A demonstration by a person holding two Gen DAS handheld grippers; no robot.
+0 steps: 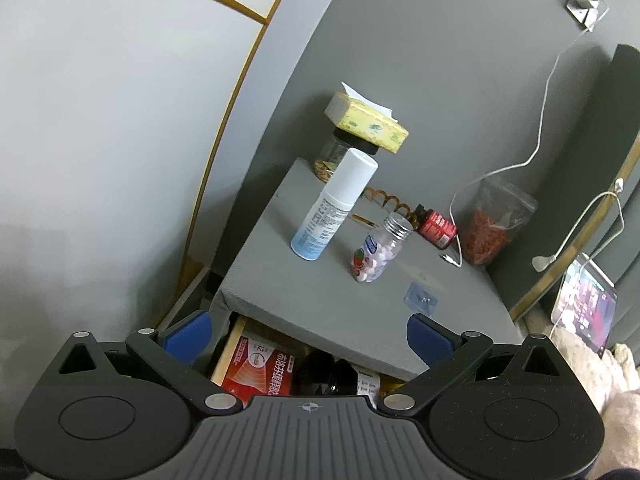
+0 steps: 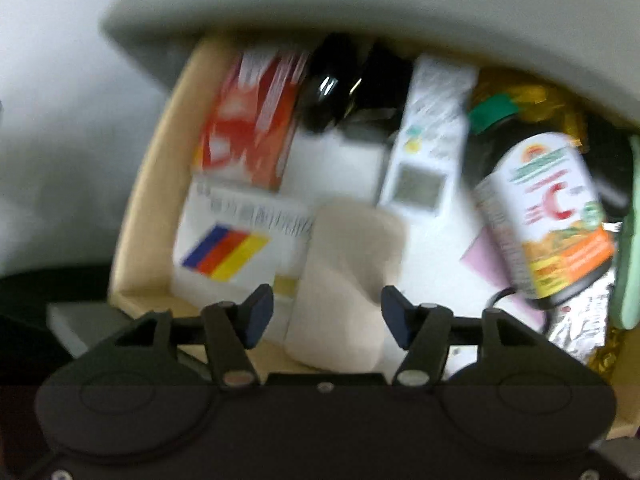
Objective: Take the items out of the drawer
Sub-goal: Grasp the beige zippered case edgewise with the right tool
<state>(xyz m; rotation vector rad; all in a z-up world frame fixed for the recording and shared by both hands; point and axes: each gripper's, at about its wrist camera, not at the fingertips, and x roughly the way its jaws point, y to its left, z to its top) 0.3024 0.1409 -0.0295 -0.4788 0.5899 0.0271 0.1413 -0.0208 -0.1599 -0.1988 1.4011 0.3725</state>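
The open wooden drawer [image 2: 140, 184] is full of items: a red box [image 2: 248, 120], a white box with a blue-red-yellow stripe [image 2: 236, 240], a beige pouch [image 2: 344, 276], a white thermometer-like device [image 2: 428, 144] and a vitamin C bottle [image 2: 548, 216]. My right gripper [image 2: 326, 320] is open just above the beige pouch; the view is blurred. My left gripper [image 1: 308, 334] is open and empty above the drawer's back, where the red box [image 1: 256, 368] shows under the grey tabletop [image 1: 280, 280].
On the tabletop stand a white spray bottle [image 1: 332, 208], a pill jar [image 1: 380, 252], a dark red bottle [image 1: 436, 228], a bag of red bits [image 1: 496, 228], a jar with a yellow tissue box [image 1: 368, 124] on it. A white cable [image 1: 540, 128] hangs at right.
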